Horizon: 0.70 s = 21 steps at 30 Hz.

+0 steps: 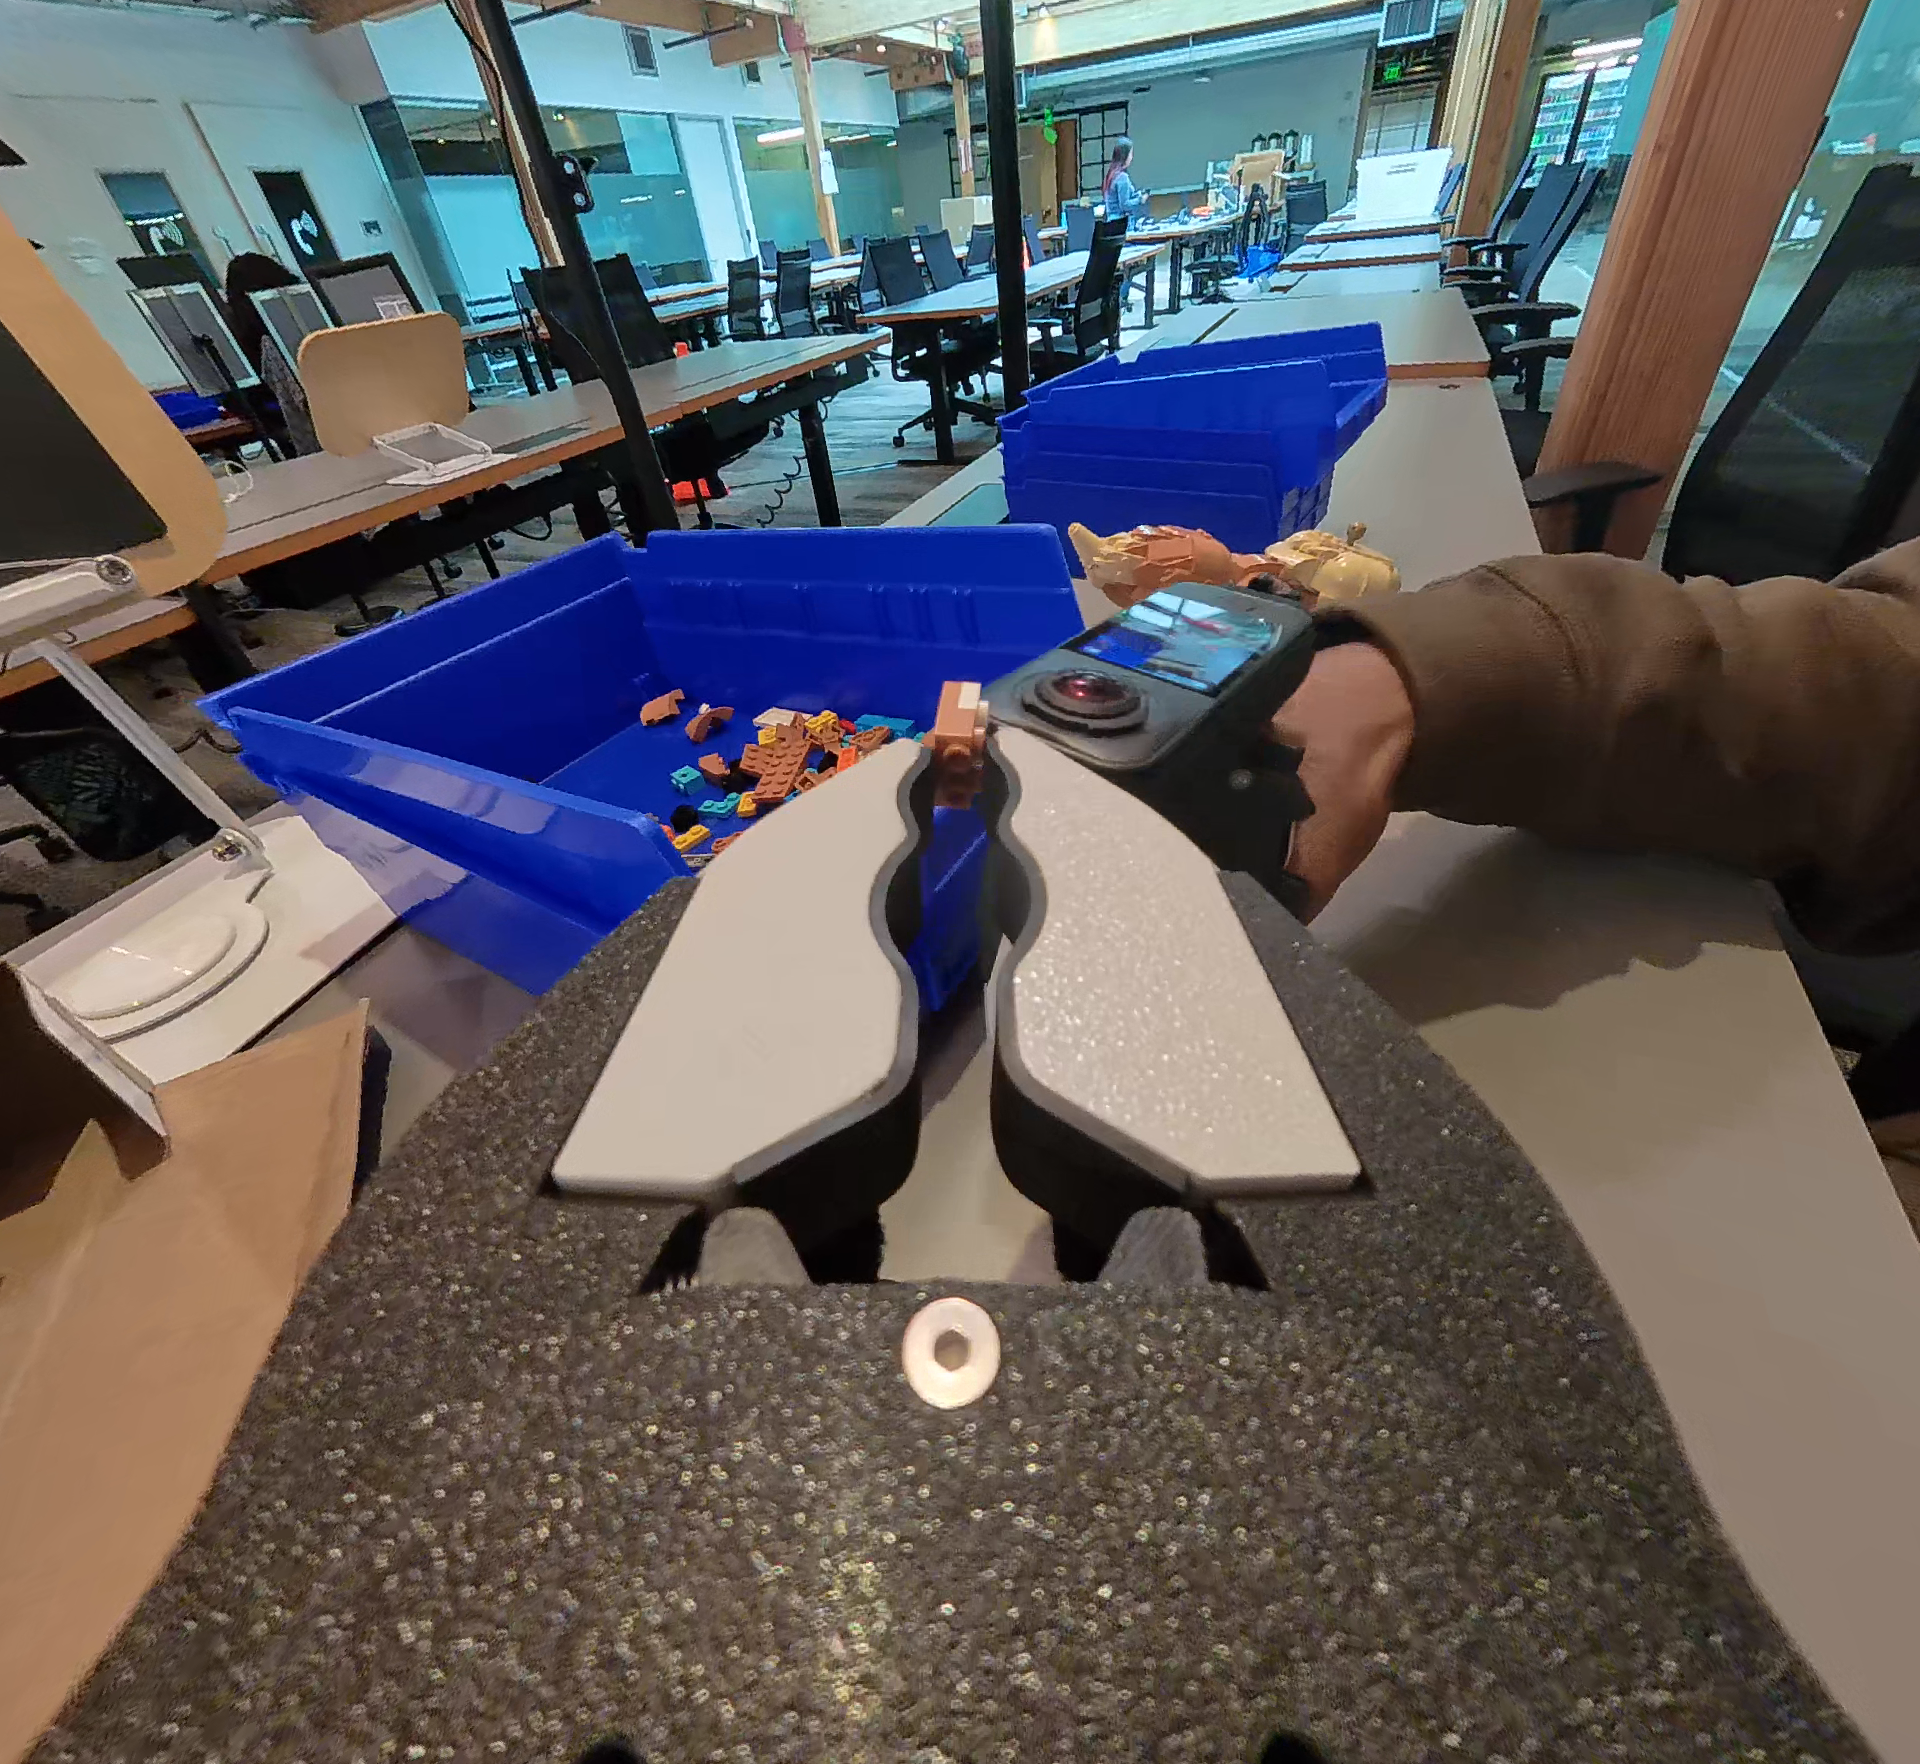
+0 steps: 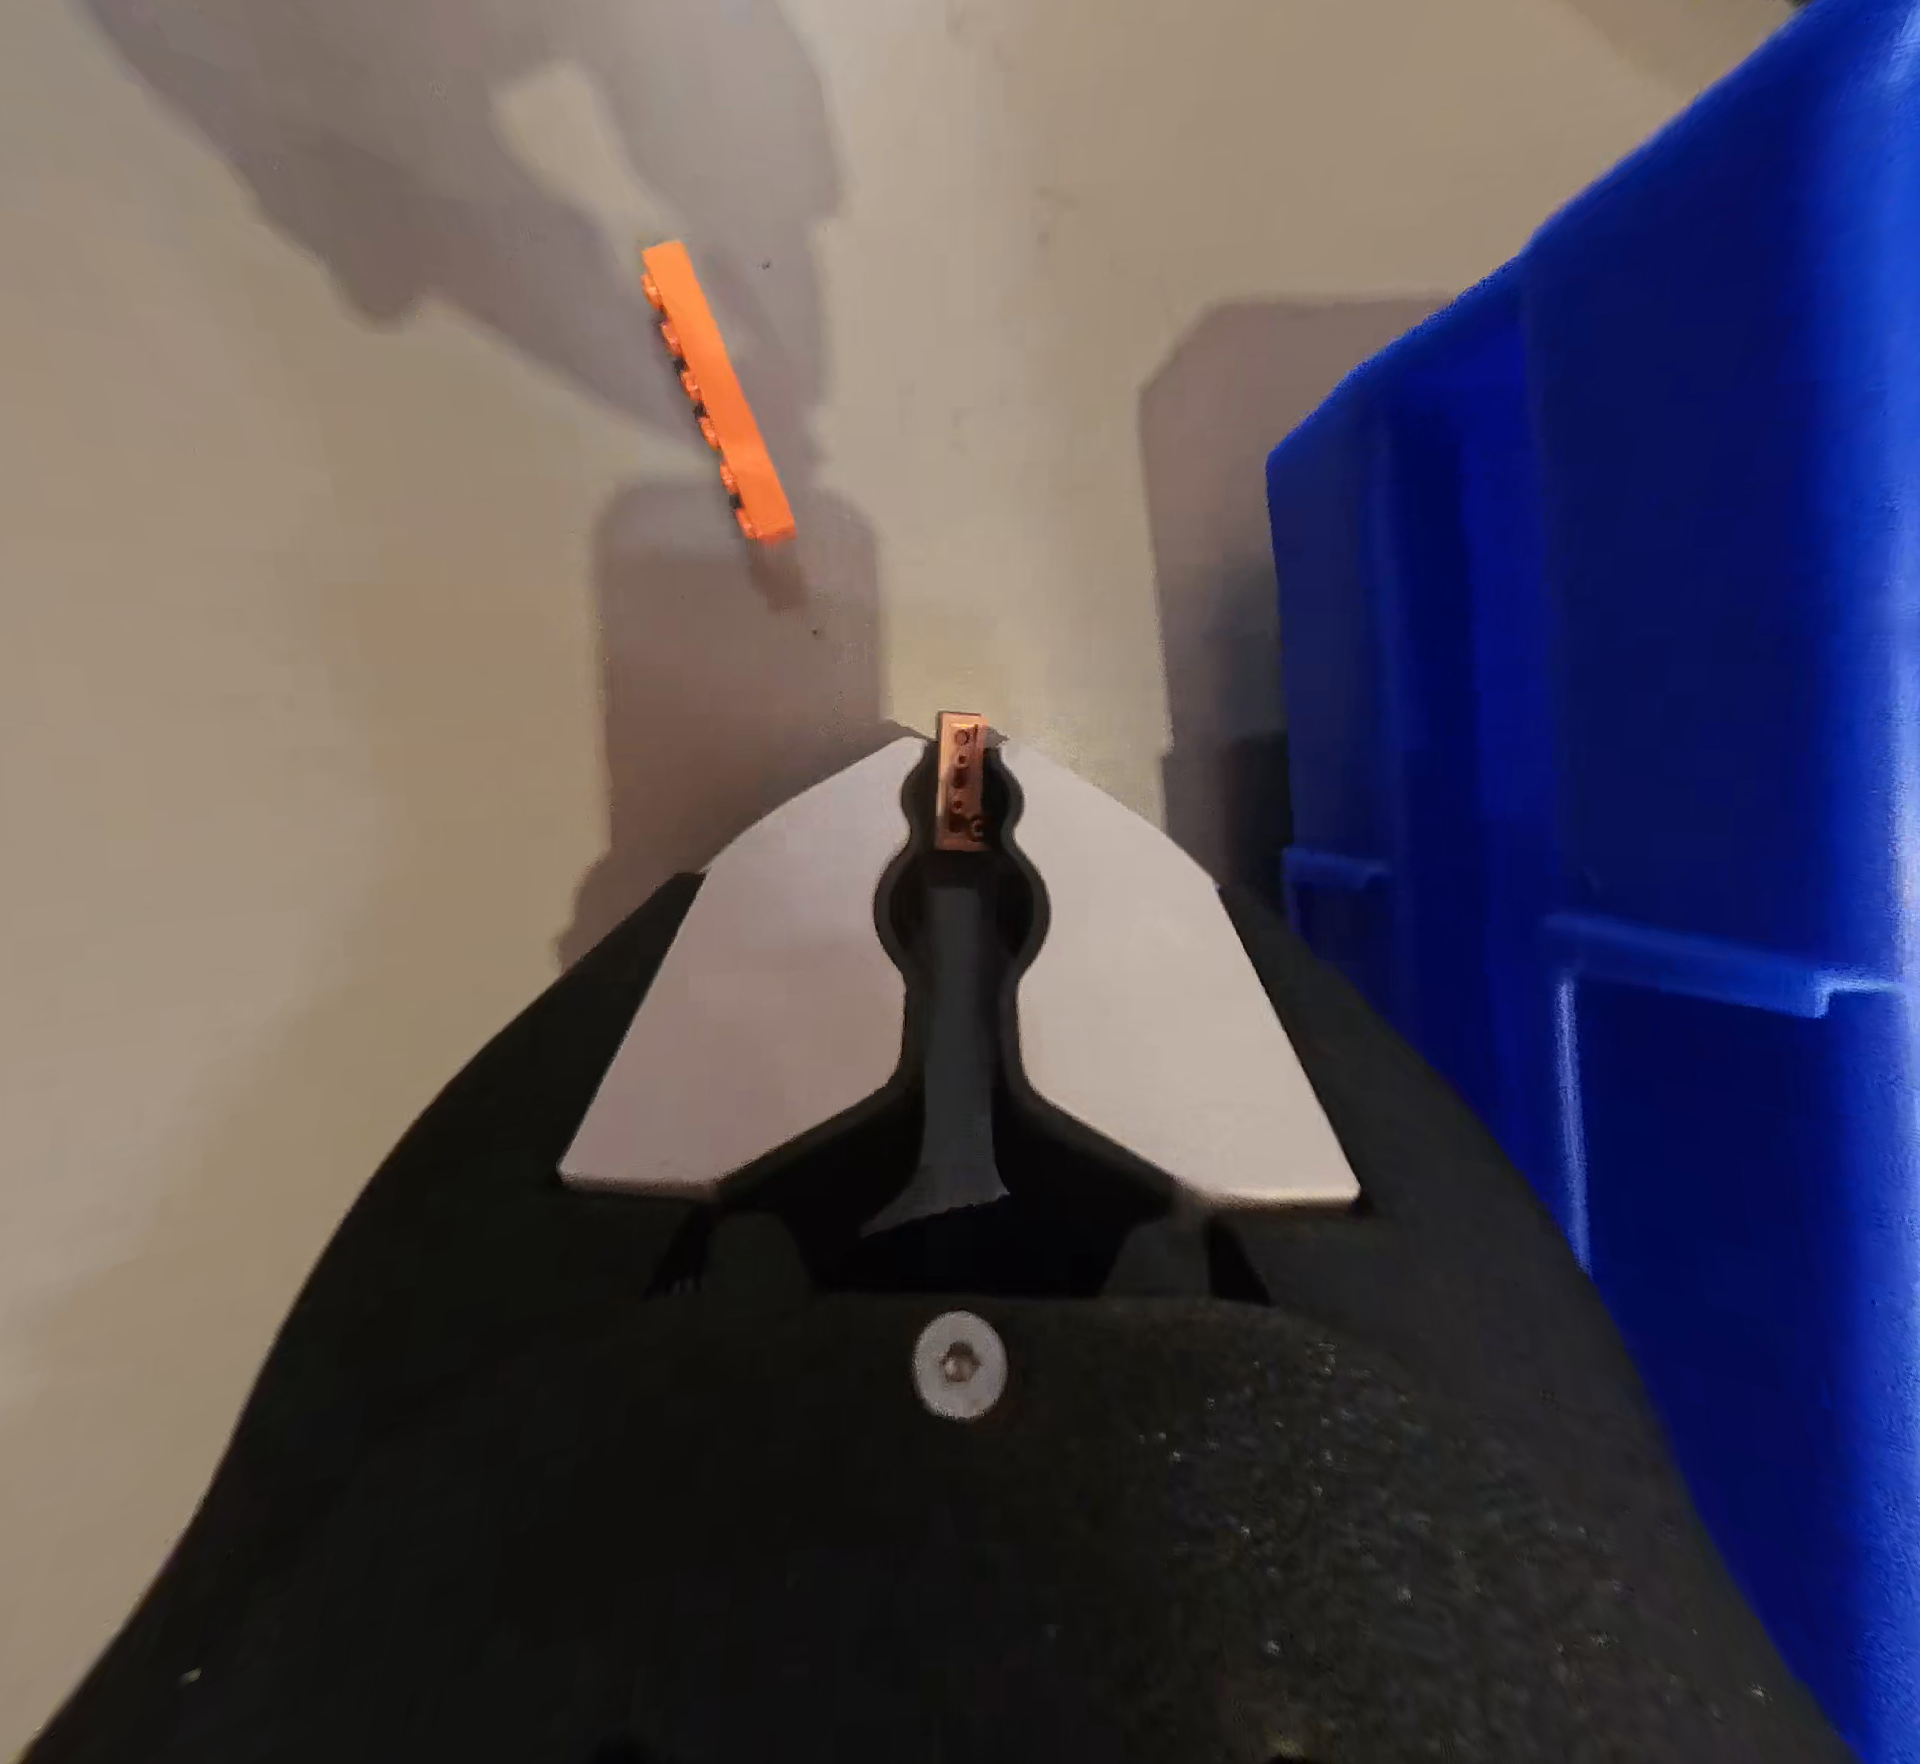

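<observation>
My left gripper is shut on a small brown brick piece and holds it above the near edge of a blue bin. The bin holds several loose brown, orange and teal bricks. My right gripper is shut on a thin brown plate, pointing down at the grey tabletop. A long orange brick lies on the table ahead of the right gripper, apart from it. The right gripper's camera body, held by a person's hand, shows in the left wrist view.
The blue bin's outer wall stands close on the right of the right gripper. A stack of blue bins sits farther back, with brown and tan brick models before it. A brown paper bag and a white stand are at left.
</observation>
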Tool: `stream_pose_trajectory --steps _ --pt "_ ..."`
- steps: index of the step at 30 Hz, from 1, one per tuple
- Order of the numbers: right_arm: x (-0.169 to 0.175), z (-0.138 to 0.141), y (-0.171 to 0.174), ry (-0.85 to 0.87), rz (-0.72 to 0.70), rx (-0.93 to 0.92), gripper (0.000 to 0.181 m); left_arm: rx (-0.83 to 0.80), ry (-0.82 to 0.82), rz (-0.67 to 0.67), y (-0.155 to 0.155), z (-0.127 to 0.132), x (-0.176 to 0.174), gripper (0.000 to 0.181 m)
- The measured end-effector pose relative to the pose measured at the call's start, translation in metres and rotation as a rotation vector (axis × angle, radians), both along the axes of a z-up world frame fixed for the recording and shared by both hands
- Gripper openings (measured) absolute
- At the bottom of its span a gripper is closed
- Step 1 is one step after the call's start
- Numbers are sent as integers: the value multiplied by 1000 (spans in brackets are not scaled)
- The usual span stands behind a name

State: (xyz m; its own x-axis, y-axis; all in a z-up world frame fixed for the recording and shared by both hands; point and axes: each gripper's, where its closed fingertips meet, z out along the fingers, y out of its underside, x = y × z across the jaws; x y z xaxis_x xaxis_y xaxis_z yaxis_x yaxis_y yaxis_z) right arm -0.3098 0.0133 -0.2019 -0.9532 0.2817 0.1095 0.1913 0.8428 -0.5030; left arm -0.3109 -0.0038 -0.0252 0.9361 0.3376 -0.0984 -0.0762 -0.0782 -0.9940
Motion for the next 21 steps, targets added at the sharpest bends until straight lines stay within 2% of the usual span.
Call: stream_pose_trajectory --steps 4,6,8,10,12,15,16,18,21 --pt "3 1 2 33 33 -8 8 -5 -1 5 0 -3 -2 9" --pt "13 5 0 86 114 -31 8 -9 -1 16 0 -6 -5 8" --pt "19 23 -4 177 174 -101 8 -8 -6 26 -1 -7 -8 9" --pt "15 58 -6 308 177 -221 8 -2 -11 36 -2 -8 -11 8" --pt "-5 103 2 470 70 -359 8 1 -12 45 -2 -9 -13 8" --pt "-44 157 37 663 -185 -537 8 4 -16 43 -1 -11 -14 8" --pt "-55 165 52 702 -269 -557 8 4 -22 38 1 -12 -13 8" --pt "-68 164 69 743 -351 -536 24 2 -42 19 4 -16 -11 9" --pt "-62 161 68 852 -280 -456 29 3 -90 -40 11 -22 -4 9"
